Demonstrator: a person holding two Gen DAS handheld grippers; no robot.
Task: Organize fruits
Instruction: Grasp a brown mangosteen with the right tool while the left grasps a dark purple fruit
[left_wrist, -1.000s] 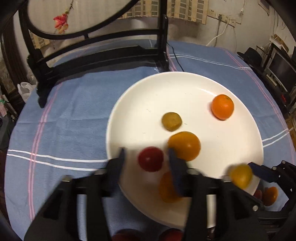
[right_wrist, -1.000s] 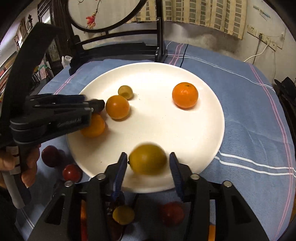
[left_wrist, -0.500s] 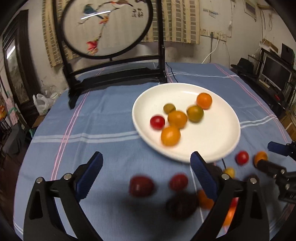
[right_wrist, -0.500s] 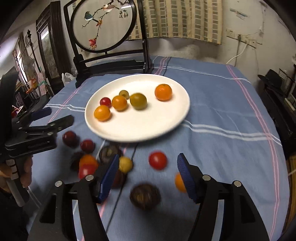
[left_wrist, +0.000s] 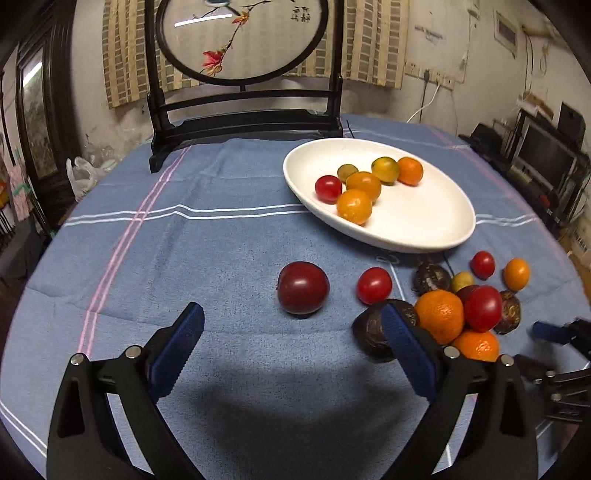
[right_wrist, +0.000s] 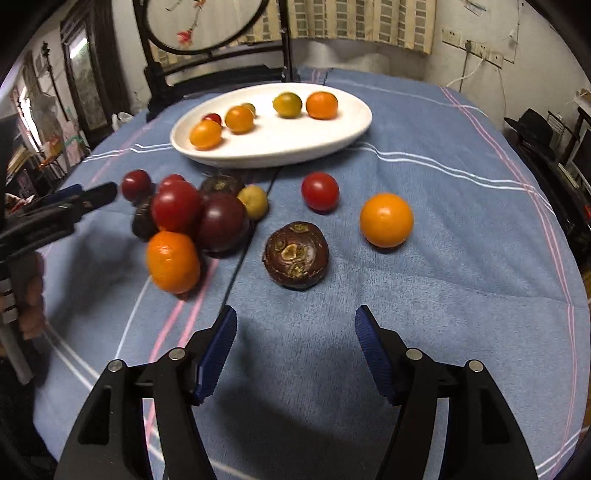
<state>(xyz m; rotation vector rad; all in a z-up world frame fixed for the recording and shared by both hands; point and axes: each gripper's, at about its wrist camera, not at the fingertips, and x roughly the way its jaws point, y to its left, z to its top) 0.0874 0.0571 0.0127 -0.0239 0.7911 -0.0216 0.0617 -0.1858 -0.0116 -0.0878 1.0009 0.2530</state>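
Both grippers have pulled back from the plate since a second ago, when the right one carried a yellow-green citrus and the left one hovered by a red tomato; that citrus (right_wrist: 287, 105) now lies on the white plate (left_wrist: 436, 229). Left gripper (left_wrist: 291, 325) hangs low over the blue tablecloth (left_wrist: 221, 258), jaws spread wide and holding nothing, with a dark red plum (left_wrist: 303, 287) just beyond the gap and a dark brown water chestnut (left_wrist: 373, 338) touching the inside of its right finger. Right gripper (right_wrist: 295, 326) is likewise wide open and empty, with another water chestnut (right_wrist: 296, 254) just ahead of it and an orange citrus (right_wrist: 386, 219) to the far right of that. Left of these sits a touching cluster of tomatoes, plums and a mandarin (right_wrist: 173, 260). A lone red tomato (right_wrist: 320, 191) lies between the cluster and the plate. On the plate are six small fruits, gathered toward its far left part. Behind it stands a round embroidered screen (left_wrist: 242, 37) on a black stand.
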